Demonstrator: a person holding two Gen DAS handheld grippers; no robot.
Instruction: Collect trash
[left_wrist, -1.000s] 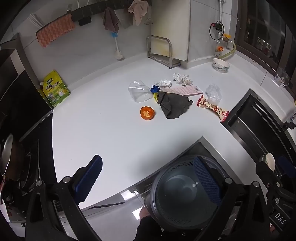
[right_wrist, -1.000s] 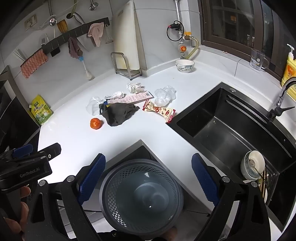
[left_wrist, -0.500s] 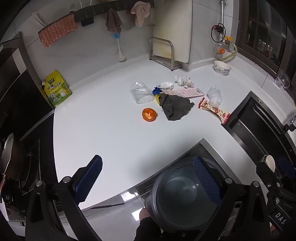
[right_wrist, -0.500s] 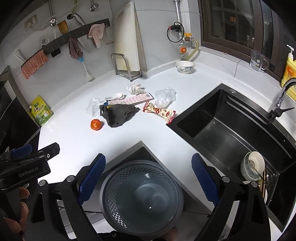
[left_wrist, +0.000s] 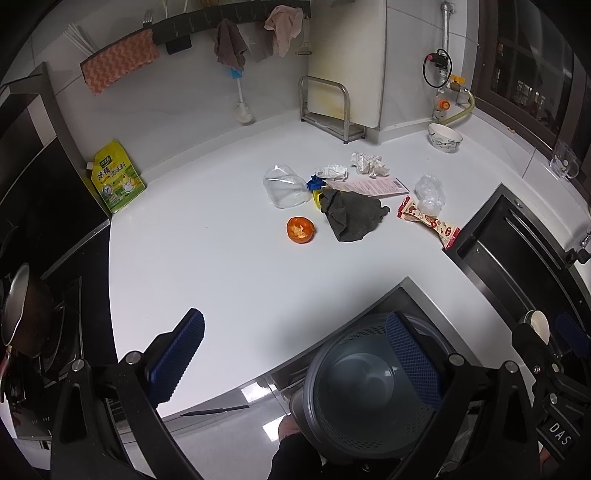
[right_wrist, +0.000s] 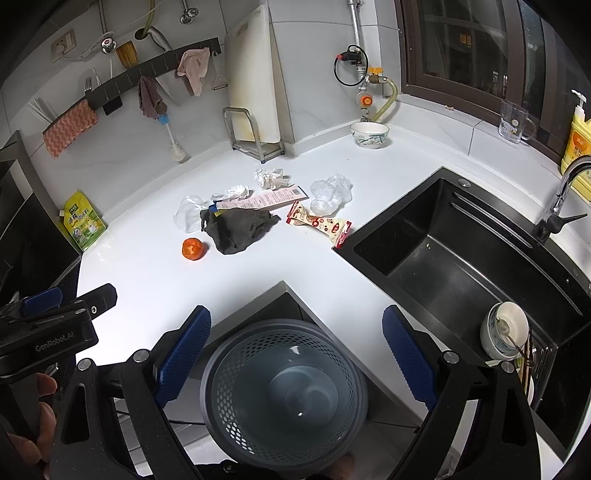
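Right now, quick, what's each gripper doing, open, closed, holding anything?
Left gripper: open, holding nothing.
Right gripper: open, holding nothing, above the gray trash basket.

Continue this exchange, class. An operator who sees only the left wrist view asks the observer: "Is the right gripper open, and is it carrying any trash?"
Observer: The right gripper is wide open and holds nothing. The grey wastebasket sits below the gap between its fingers.
Operator: I see only an edge of the sink. Is anything lying in the basin?
Observer: No trash shows on the floor of the black sink.
Operator: What stands past the sink on the far side?
Observer: A curved faucet, with a yellow pump bottle on the ledge behind it.
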